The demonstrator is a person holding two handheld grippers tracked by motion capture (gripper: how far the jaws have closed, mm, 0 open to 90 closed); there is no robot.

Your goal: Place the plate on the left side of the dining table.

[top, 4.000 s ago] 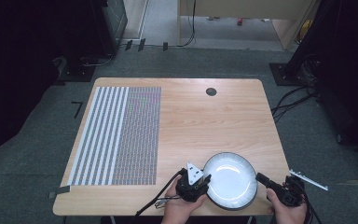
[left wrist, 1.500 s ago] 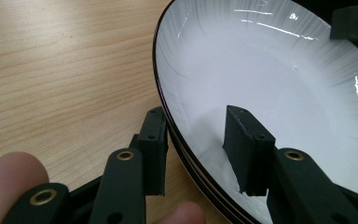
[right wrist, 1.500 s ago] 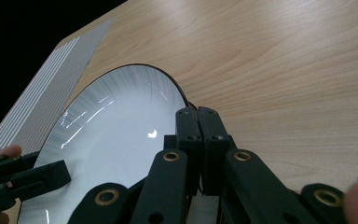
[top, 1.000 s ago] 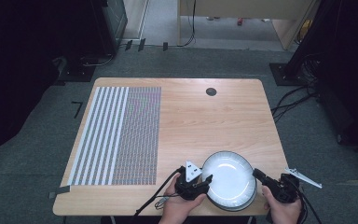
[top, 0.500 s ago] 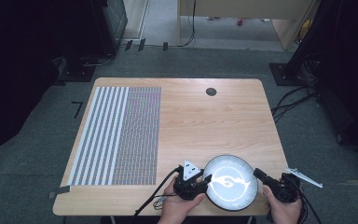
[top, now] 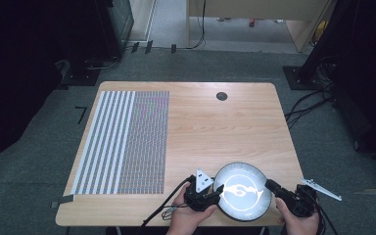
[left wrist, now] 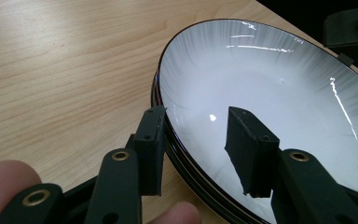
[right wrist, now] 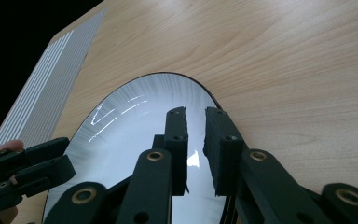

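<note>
We are judging the plate stack [top: 242, 191] heavy, glazed, slippery and breakable; left tongs [left wrist: 198, 149] are straddling its rim, spread, right tongs [right wrist: 196, 151] just easing apart over it.

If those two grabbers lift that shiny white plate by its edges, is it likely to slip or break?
Probably slippery: the white plate is glossy, with bright glints across its glaze. It looks like rigid ceramic, so it should not bend but could chip if dropped. The left gripper straddles its thin dark rim, a small hold. It appears to rest on other plates, so it may slide when nudged.
</note>
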